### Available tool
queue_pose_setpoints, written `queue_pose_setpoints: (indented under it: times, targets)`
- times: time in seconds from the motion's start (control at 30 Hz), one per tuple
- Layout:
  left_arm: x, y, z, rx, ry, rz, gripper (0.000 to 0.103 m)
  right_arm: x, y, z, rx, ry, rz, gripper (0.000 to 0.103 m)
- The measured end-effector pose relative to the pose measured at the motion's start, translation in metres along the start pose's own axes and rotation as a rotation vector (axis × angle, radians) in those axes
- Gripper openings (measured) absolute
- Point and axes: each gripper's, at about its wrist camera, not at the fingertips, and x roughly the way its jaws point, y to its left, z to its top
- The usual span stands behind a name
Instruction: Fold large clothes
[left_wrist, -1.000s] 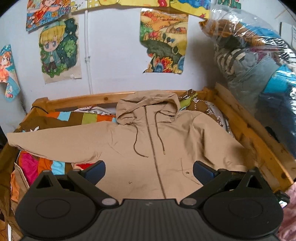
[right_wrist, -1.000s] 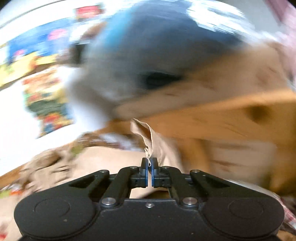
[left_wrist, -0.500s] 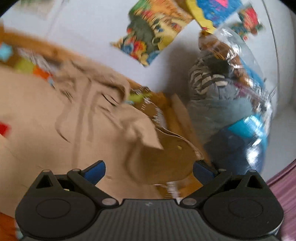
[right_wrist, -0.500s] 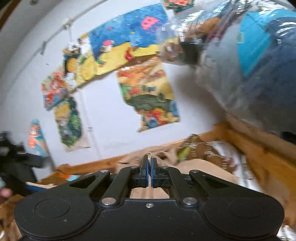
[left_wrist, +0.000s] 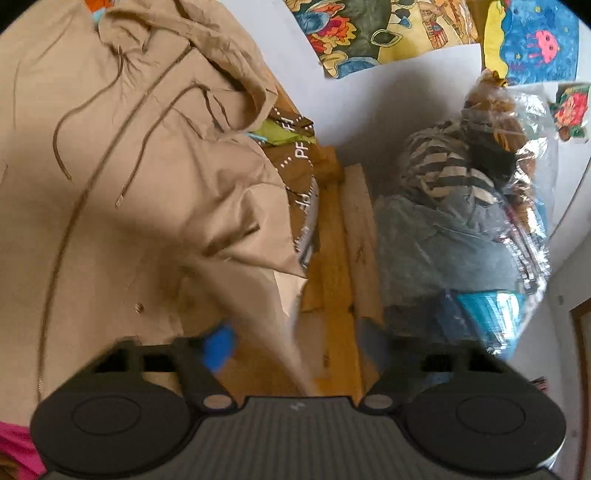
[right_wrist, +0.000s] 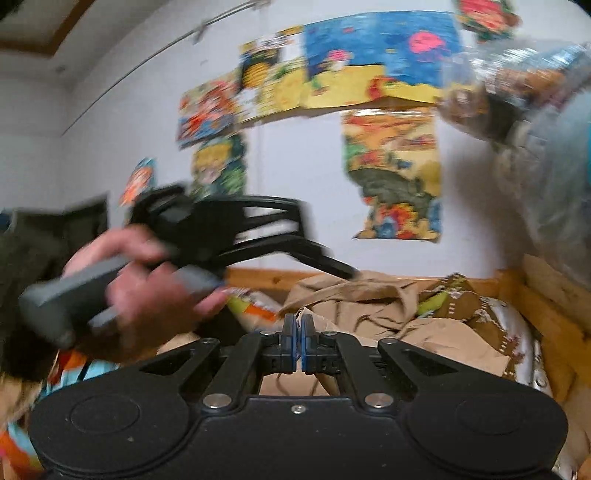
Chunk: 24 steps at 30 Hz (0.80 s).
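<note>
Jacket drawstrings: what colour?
Dark brown drawstrings, against the tan jacket; clearest in the left wrist view.

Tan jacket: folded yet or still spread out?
Mostly spread: the tan jacket lies zipped, front up. Only its sleeve is lifted, pinched in the right gripper.
</note>
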Motion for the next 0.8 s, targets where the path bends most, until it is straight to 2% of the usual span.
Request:
queue_pose_setpoints:
  times: [0.03, 0.07, 0.23, 0.4, 0.43, 0.5, 0.6, 0.7, 0.73, 0.8]
  targets:
    - [-0.001, -0.003, 0.0, 0.037, -0.018, 0.027, 0.019, 0.0, 0.007, -0.004, -0.037, 0.003, 0.012, 0.0]
    - [-0.003, -0.008, 0.002, 0.073, -0.03, 0.058, 0.002, -0.001, 0.013, -0.007, -0.065, 0.002, 0.016, 0.001]
    - [-0.032, -0.027, 0.007, 0.246, -0.186, 0.158, 0.0, -0.003, 0.027, -0.014, -0.127, 0.014, 0.076, 0.008]
    - [-0.078, -0.029, 0.022, 0.33, -0.314, 0.213, 0.0, -0.005, 0.018, -0.006, -0.153, 0.033, 0.078, 0.031]
    - [-0.086, -0.027, 0.026, 0.337, -0.335, 0.233, 0.0, -0.003, 0.012, -0.004, -0.157, 0.047, 0.065, 0.035]
    - [-0.099, -0.018, 0.032, 0.312, -0.371, 0.269, 0.0, 0.006, -0.006, 0.003, -0.151, 0.089, 0.028, 0.054]
    - [-0.11, 0.0, 0.038, 0.288, -0.394, 0.341, 0.0, 0.035, -0.04, 0.018, -0.139, 0.2, -0.015, 0.061]
    - [-0.114, 0.016, 0.042, 0.284, -0.396, 0.398, 0.0, 0.077, -0.075, 0.043, -0.105, 0.336, -0.083, 0.063]
    - [-0.115, 0.019, 0.044, 0.282, -0.41, 0.406, 0.0, 0.087, -0.085, 0.051, -0.083, 0.354, -0.115, 0.064]
    - [-0.123, 0.026, 0.049, 0.264, -0.449, 0.402, 0.0, 0.106, -0.106, 0.066, -0.014, 0.376, -0.167, 0.072]
